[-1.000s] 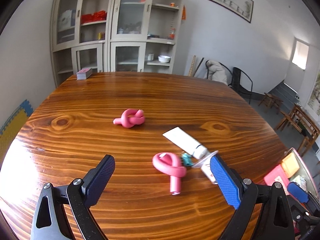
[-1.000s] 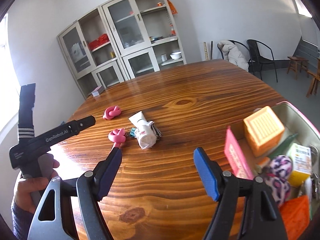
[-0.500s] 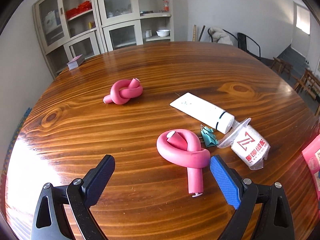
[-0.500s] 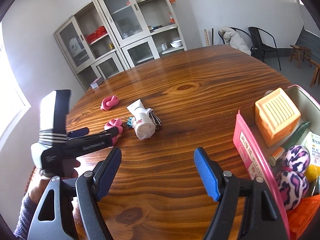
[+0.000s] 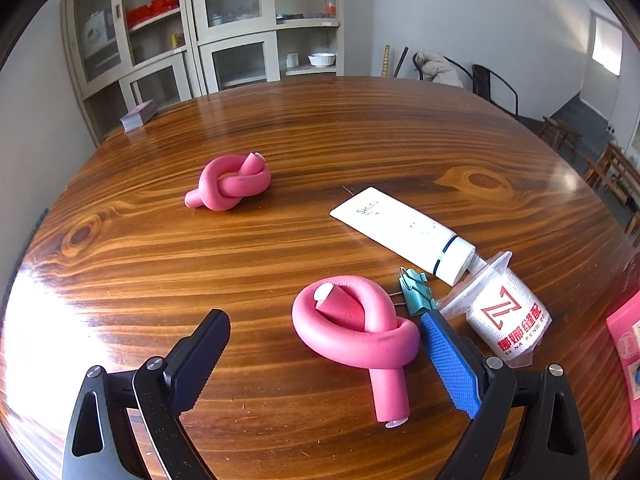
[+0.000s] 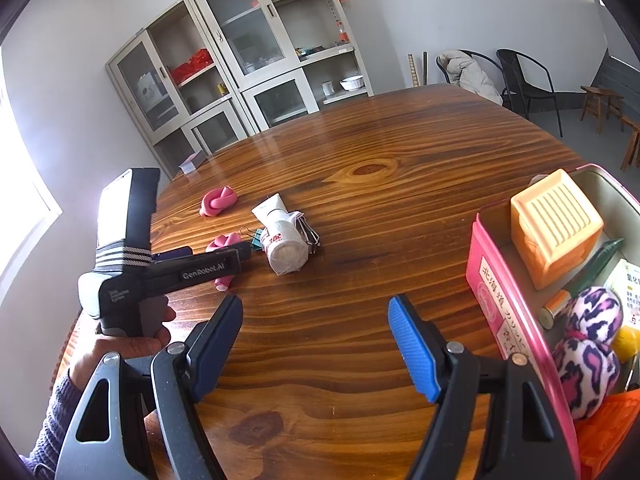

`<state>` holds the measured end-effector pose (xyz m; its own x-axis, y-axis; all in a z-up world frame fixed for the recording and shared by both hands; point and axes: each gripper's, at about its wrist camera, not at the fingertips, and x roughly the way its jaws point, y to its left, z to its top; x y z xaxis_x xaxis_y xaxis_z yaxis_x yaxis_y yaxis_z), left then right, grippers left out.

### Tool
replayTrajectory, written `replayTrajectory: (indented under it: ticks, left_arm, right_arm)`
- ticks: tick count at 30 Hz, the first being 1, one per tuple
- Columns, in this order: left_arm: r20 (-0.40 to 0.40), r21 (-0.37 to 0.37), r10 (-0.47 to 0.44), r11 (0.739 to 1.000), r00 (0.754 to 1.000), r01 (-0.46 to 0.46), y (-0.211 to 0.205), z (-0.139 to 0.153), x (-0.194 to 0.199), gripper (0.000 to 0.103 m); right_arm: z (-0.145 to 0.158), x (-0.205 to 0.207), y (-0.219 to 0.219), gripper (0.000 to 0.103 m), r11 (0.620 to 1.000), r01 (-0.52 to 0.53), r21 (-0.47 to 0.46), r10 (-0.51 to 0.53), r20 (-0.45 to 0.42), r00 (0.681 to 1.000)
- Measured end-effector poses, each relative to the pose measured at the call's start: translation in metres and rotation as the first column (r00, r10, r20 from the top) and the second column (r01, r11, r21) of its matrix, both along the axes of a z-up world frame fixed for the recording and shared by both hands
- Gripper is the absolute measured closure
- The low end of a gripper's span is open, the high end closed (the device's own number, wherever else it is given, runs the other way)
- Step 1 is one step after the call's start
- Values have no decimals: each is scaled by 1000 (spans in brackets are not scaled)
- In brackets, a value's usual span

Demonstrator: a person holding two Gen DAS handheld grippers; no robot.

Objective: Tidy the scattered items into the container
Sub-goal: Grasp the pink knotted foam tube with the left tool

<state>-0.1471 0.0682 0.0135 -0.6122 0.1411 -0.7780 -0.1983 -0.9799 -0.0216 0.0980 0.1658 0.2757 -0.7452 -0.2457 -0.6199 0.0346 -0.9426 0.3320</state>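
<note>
Pink foam loop [image 5: 356, 328] sits between our left hand-held gripper [image 5: 324, 352] fingers, jaws wide, nothing gripped, lined up for pickup. Right hand-held gripper [image 6: 316, 344] open, empty, waiting beside container [image 6: 500, 292].

daylight from left, bright | glare on table [image 5: 52, 312] | sharp focus | fisheye-bent, dark corners

Pink foam loop [image 5: 356, 330], teal binder clip [image 5: 417, 297], pink-rimmed container [image 6: 508, 312].
</note>
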Motion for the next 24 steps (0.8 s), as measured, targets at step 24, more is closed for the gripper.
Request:
replayTrajectory:
  ticks: [24]
  left_arm:
    - [-85,29,77,997,993,-74,-42,23,44,44]
  right_arm:
    - [-12,-10,-8,24,999,-20,28,19,30,999]
